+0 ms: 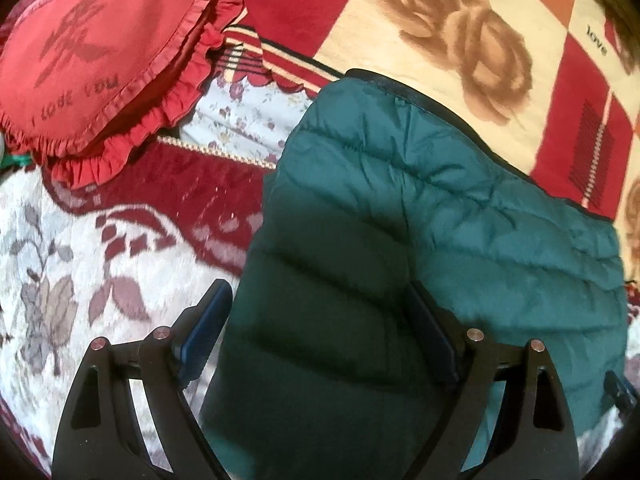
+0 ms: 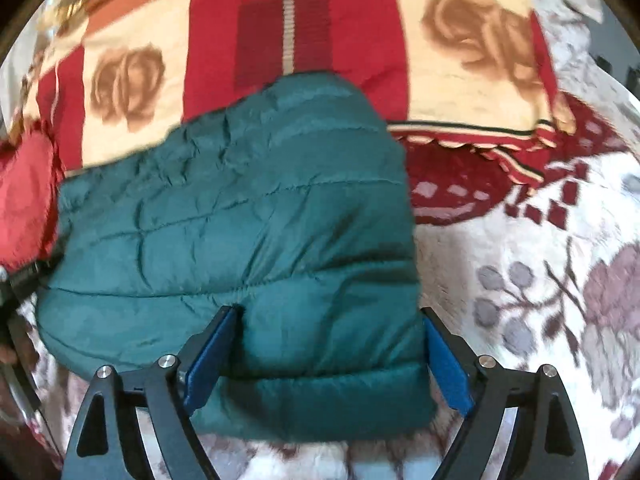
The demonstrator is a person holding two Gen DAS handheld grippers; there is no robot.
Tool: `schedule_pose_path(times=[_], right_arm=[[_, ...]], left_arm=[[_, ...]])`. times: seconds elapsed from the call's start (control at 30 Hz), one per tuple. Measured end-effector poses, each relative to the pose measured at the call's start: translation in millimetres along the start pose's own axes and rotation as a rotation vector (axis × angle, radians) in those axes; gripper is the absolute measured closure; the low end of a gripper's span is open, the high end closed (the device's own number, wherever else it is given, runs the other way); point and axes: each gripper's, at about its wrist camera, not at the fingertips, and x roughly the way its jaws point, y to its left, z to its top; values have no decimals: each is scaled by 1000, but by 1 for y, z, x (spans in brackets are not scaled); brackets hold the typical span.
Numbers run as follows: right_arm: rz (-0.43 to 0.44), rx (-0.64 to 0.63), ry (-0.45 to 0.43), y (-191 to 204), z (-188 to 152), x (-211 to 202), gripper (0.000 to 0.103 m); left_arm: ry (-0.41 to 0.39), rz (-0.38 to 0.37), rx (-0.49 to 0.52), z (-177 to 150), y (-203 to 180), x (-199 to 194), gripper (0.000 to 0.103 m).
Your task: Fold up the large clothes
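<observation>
A dark green quilted puffer jacket (image 1: 420,216) lies folded into a thick bundle on a patterned bed. My left gripper (image 1: 320,300) stands wide open, its blue-padded fingers (image 1: 204,328) on either side of the jacket's left end. In the right wrist view the jacket (image 2: 248,216) fills the middle. My right gripper (image 2: 332,320) is also wide open and straddles the jacket's right end, with the left pad (image 2: 212,352) pressed into the fabric and the right pad (image 2: 448,368) at the jacket's edge.
A red frilled heart cushion (image 1: 100,60) lies at the upper left, also showing at the left edge of the right wrist view (image 2: 24,208). A cream and red rose blanket (image 1: 460,40) lies behind the jacket. White and maroon floral bedding (image 2: 520,280) surrounds it.
</observation>
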Motion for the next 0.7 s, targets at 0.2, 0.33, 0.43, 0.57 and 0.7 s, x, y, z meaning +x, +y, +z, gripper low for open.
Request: schedule_pose_path(times=[0.2,0.33,0.43,0.57,0.7], right_arm=[[67,64,-53,-6,-9,-45,15],[101,58,-47,3,-21,-67,15],[124,57,-28,11,-31,-73,15],[152,87,-10,18,-42,-71,13],[167,93,-1,26,-50,-72,12]], left_arm=[[-10,-24,25,-23,10,-29,15],[0,-38,23,-39,17,-42,15],[-1,-37,32,-49,20,-51,15],[-11,-10,57,-63,21,-62,15],[-38,-3,78,-73,22,-76,15]])
